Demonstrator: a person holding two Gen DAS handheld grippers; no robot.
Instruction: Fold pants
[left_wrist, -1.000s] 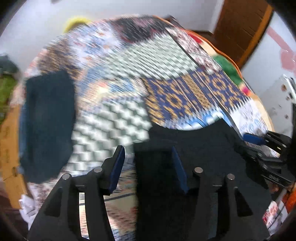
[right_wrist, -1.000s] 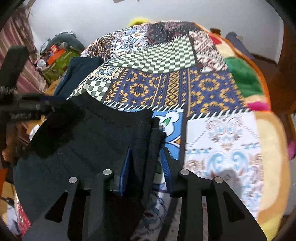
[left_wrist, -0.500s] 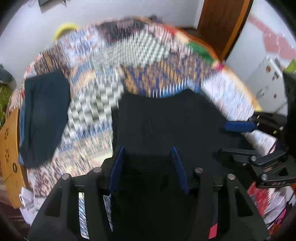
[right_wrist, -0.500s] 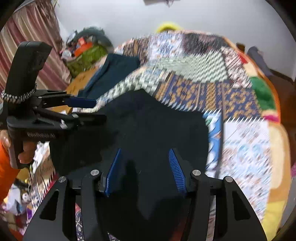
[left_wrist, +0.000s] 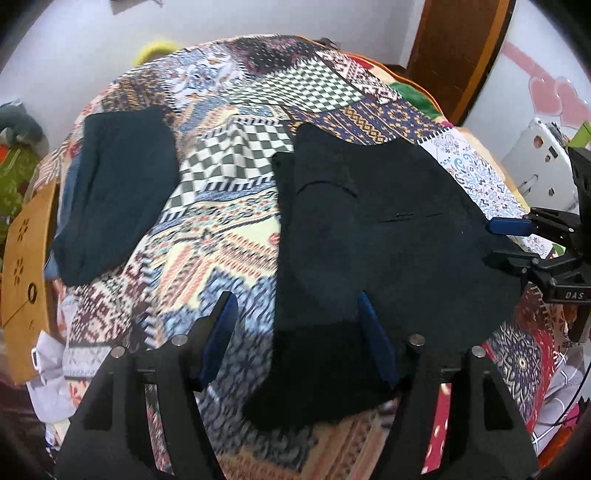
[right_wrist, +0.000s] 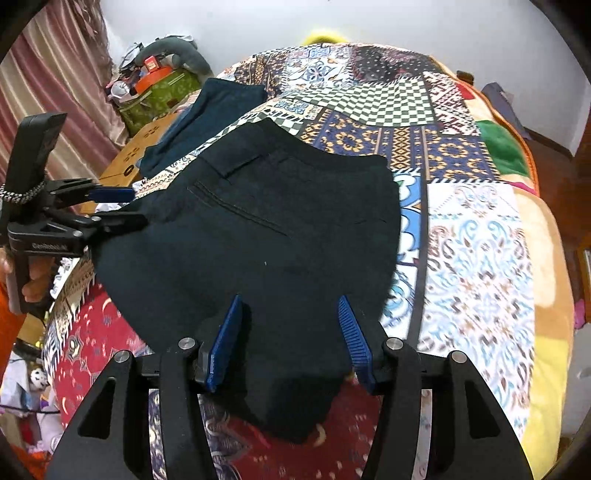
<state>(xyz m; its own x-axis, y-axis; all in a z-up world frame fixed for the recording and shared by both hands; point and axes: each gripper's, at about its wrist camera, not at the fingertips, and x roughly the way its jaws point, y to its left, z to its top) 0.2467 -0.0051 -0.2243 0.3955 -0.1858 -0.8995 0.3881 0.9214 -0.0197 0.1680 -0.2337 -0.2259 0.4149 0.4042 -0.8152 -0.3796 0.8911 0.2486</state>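
Note:
Black pants lie folded and flat on the patchwork bedspread; they also show in the right wrist view. My left gripper is open and empty, hovering over the near left edge of the pants; it also shows in the right wrist view at the far left. My right gripper is open and empty above the pants' near edge; it also shows in the left wrist view at the right.
A second folded dark teal garment lies at the bed's left side, also in the right wrist view. A cardboard box stands beside the bed. Green box and clutter stand by the curtain. A wooden door is behind.
Both grippers let go of the pants and opened, then pulled back. The pants now lie flat on the bed.

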